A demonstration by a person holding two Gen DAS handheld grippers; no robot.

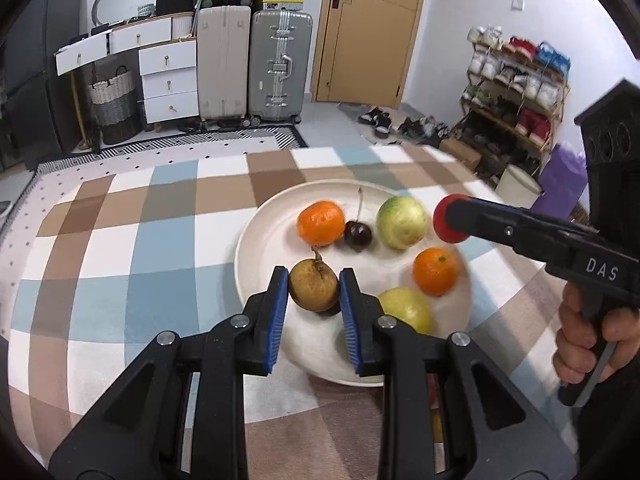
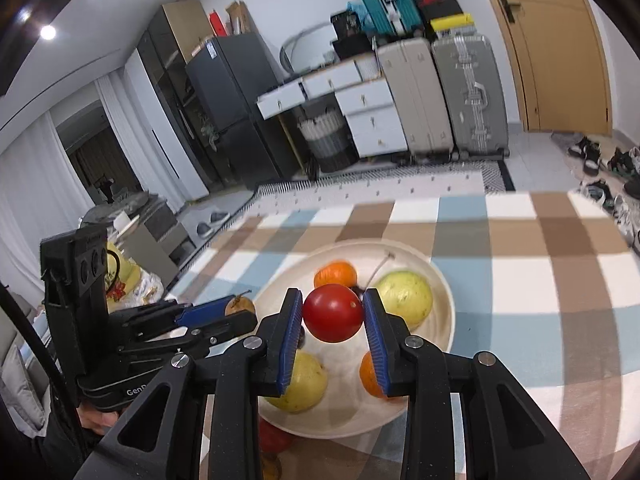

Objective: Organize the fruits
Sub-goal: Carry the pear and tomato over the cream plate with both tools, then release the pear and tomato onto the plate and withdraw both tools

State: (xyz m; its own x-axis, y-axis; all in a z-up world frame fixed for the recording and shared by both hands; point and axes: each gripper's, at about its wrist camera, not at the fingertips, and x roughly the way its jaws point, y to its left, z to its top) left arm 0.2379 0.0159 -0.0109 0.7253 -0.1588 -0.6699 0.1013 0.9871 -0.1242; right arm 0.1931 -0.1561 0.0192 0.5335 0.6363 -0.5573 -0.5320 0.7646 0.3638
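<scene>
A cream plate (image 1: 264,248) (image 2: 444,320) sits on a checked tablecloth. On it lie two tangerines (image 1: 321,223) (image 1: 435,271), a dark cherry (image 1: 357,234), a green-yellow fruit (image 1: 402,222) (image 2: 406,298) and a yellow fruit (image 1: 408,309) (image 2: 306,380). My left gripper (image 1: 314,286) is shut on a brown stemmed fruit (image 1: 313,286) (image 2: 239,305) over the plate's near left part. My right gripper (image 2: 333,314) is shut on a red tomato (image 2: 333,313) (image 1: 442,220), held above the plate. In the left wrist view the right gripper comes in from the right, in a person's hand (image 1: 580,340).
More fruit, red and orange (image 2: 274,438), lies on the cloth by the plate's near rim, partly hidden under my fingers. Beyond the table stand suitcases (image 1: 256,64), white drawers (image 1: 170,80), a door (image 1: 368,28) and a shoe rack (image 1: 516,92).
</scene>
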